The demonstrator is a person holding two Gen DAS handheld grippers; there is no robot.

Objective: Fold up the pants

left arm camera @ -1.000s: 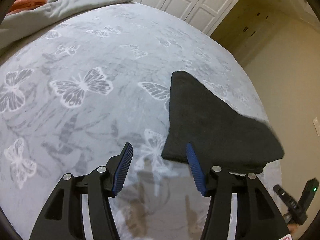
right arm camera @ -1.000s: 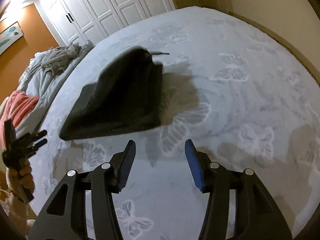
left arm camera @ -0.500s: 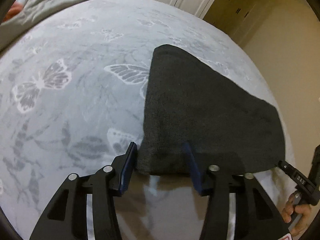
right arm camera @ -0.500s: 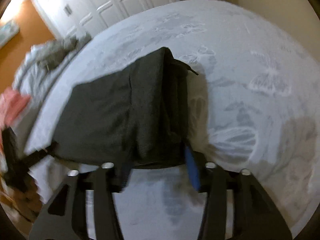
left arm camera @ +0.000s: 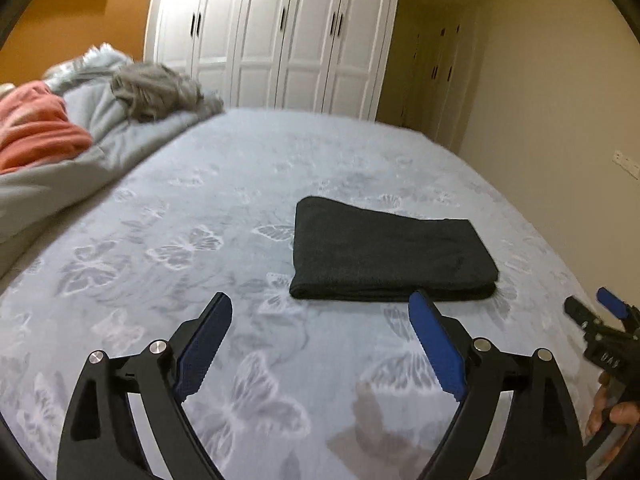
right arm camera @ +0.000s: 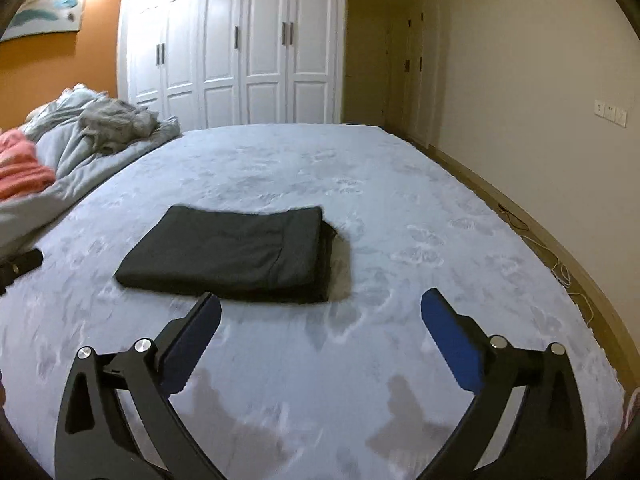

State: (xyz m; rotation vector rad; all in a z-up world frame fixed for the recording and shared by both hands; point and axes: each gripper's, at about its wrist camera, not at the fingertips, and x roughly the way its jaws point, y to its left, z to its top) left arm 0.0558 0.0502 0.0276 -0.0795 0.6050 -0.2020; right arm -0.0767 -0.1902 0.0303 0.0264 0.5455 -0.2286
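- Left wrist view: the left tongs (left arm camera: 320, 306) are spread wide and grasp nothing, their blue-padded fingers (left arm camera: 436, 346) held above the bed (left arm camera: 180, 216).
- Left wrist view: the pants (left arm camera: 384, 250), black and folded into a flat rectangle, lie on the bed's grey butterfly-print cover just beyond the tips of the tongs, closer to the right finger, and apart from both.
- Left wrist view: at the right edge the right tongs (left arm camera: 592, 312) show in part, held in a hand (left arm camera: 612, 420); from here I cannot tell how far they are parted.
- Left wrist view: a crumpled grey blanket (left arm camera: 132, 120) and an orange cloth (left arm camera: 36, 132) are heaped at the far left of the bed, well apart from the pants; white wardrobe doors (left arm camera: 280, 36) stand behind.
- Right wrist view: the right tongs (right arm camera: 320, 308) are released, fingers wide apart with nothing between them, above the bed (right arm camera: 400, 220).
- Right wrist view: the pants (right arm camera: 236, 254) lie flat ahead and to the left, the near edge just past the left finger (right arm camera: 192, 344) and not touching it; the layered fold edges show on the right side.
- Right wrist view: a dark tip of the left tongs (right arm camera: 20, 264) pokes in at the left edge, beside the bed cover.
- Right wrist view: the grey blanket (right arm camera: 108, 128) and orange cloth (right arm camera: 20, 168) sit far left; the wardrobe doors (right arm camera: 240, 52) and a cream wall (right arm camera: 540, 80) with a switch plate (right arm camera: 610, 112) lie beyond.
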